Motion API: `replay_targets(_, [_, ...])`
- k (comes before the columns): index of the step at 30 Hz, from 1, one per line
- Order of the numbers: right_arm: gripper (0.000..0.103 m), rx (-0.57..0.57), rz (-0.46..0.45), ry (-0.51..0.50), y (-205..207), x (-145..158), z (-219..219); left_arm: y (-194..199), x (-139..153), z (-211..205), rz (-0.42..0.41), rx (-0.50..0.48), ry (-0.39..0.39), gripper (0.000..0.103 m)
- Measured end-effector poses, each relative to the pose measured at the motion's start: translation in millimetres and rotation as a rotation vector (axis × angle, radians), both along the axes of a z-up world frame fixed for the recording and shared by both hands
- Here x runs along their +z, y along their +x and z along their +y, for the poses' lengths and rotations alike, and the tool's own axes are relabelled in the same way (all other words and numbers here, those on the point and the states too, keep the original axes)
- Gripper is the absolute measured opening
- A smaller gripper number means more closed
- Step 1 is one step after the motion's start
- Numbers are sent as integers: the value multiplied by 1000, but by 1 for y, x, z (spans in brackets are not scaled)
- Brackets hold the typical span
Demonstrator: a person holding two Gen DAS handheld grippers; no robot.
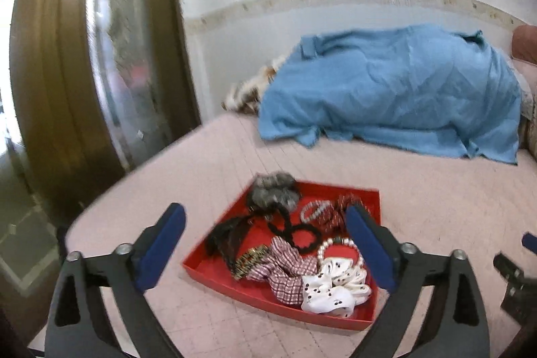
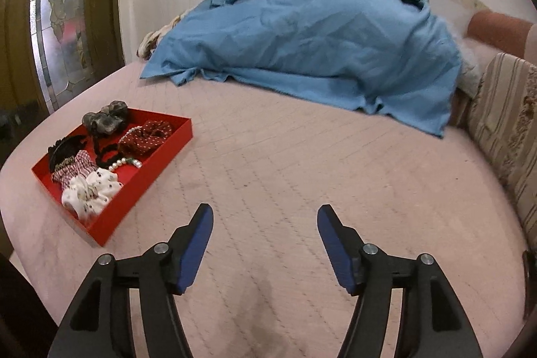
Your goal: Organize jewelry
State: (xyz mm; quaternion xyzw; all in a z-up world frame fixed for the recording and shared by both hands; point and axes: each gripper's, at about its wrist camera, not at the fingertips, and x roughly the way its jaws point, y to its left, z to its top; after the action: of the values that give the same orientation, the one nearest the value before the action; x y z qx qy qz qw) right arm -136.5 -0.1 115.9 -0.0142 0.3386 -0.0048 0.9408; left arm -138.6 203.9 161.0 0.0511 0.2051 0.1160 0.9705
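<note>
Jewelry and hair pieces lie heaped in a shallow red tray [image 1: 214,270] that sits on the pink quilted bed cover [image 1: 419,200], low and centre in the left wrist view and at the left edge of the right wrist view [image 2: 151,170]. In the tray, a white scrunchie with dark dots [image 1: 335,291] fills the near right corner, touching a red-and-white checked scrunchie [image 1: 288,270] to its left. A pearl bracelet [image 1: 339,245] rests just behind the white one. A grey furry scrunchie [image 1: 275,193] overlaps the far rim, a dark red dotted scrunchie [image 2: 147,135] lies along the far right side, and a black hair claw [image 2: 65,145] occupies the left side.

The left gripper [image 1: 265,244] hovers above the tray with its blue-padded fingers [image 1: 164,244] spread wide, holding nothing; the tray shows between them. The right gripper [image 2: 265,244] is also spread and empty, over bare cover in the lower centre of its frame, well apart from the tray.

A crumpled blue cloth [image 2: 302,49] covers a mound in the upper middle of both views.
</note>
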Motion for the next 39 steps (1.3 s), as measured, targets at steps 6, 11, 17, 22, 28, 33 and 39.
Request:
replay_targets(6, [73, 4, -45, 0, -24, -6, -13, -35, 31, -20, -104, 85, 77, 103])
replay_targets(11, [73, 25, -85, 24, -33, 2, -10, -59, 49, -34, -124, 69, 95, 103])
replay_targets(17, [79, 41, -131, 50, -44, 11, -5, -74, 42, -42, -120, 35, 15, 103])
replay_targets(22, [80, 44, -129, 55, -46, 10, -4, -64, 23, -47, -17, 10, -1, 103])
replay_targets(28, [80, 51, -103, 51, -47, 5, 0, -56, -5, -47, 105, 15, 17, 103])
replay_targets(33, [81, 73, -99, 44, -49, 3, 8, -55, -25, -46, 191, 1, -5, 103])
replay_targets(39, [84, 90, -103, 41, -52, 3, 14, -55, -32, -46, 231, -2, -13, 103])
